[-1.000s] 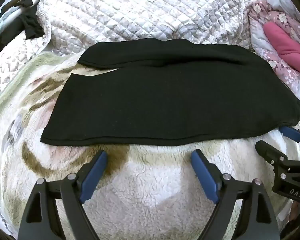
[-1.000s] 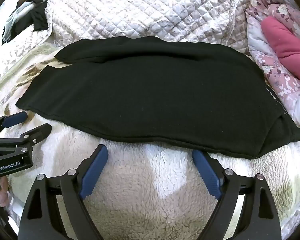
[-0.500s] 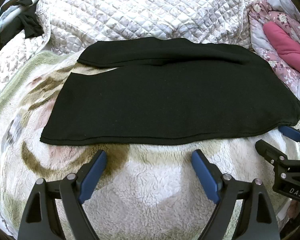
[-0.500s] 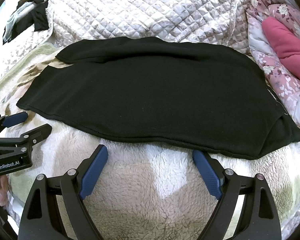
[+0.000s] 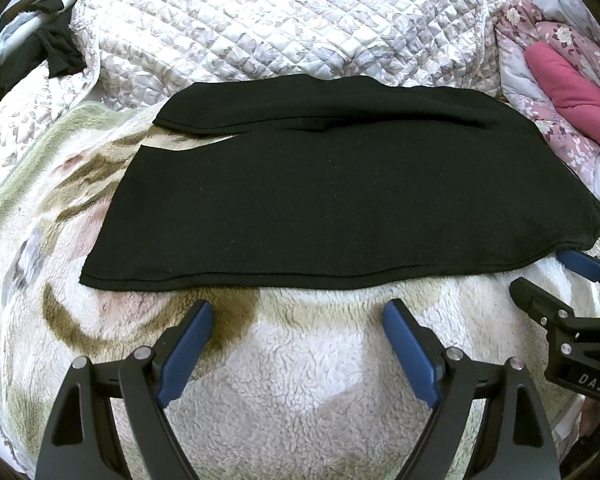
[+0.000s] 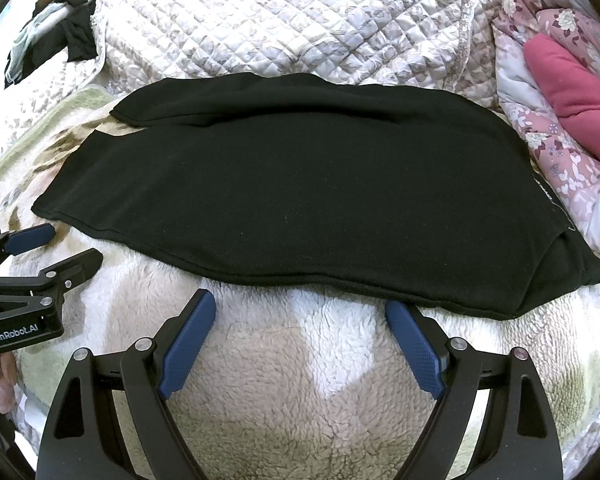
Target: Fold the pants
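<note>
Nothing moved since earlier, black pants (image 5: 340,200) flat on fleece blanket (image 5: 300,380), both grippers (image 5: 298,314) (image 6: 300,304) spread, bare fleece before near hem.

The pants (image 5: 340,200) lie flat on the fleece blanket (image 5: 300,360). Behind them is the quilt (image 5: 280,20), to their right the bundled bedding (image 5: 560,92). The 2 grippers, left gripper (image 5: 298,310) and right gripper (image 6: 300,300), stand side by side just before the near edge.

bedroom, quilted bedspread (image 5: 284,24), fleece blanket (image 5: 300,380)
</note>
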Demonstrator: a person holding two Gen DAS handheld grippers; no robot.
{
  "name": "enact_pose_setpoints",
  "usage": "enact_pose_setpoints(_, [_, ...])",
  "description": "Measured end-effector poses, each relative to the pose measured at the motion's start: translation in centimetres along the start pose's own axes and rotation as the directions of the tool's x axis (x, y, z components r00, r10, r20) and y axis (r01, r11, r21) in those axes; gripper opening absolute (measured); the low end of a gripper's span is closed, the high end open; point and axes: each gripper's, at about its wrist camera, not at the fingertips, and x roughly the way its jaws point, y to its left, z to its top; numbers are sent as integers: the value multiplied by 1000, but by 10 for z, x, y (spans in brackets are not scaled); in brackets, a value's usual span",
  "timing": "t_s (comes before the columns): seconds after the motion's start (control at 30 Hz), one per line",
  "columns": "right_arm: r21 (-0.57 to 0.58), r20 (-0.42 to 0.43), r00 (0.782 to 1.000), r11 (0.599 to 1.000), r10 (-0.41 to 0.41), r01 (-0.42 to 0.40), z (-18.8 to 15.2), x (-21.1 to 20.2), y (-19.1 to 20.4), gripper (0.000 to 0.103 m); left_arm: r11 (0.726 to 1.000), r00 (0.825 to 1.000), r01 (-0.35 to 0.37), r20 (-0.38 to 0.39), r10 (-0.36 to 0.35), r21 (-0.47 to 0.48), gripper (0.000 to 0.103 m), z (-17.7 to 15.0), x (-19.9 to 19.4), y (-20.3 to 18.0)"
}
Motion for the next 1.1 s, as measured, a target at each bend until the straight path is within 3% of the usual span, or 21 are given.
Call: enact_pose_setpoints(1.1, [-3, -7, 1000, 1000, 0, 0, 2, 0, 1, 87, 1000, 1000, 1, 2, -1, 2, 89, -2, 0, -1])
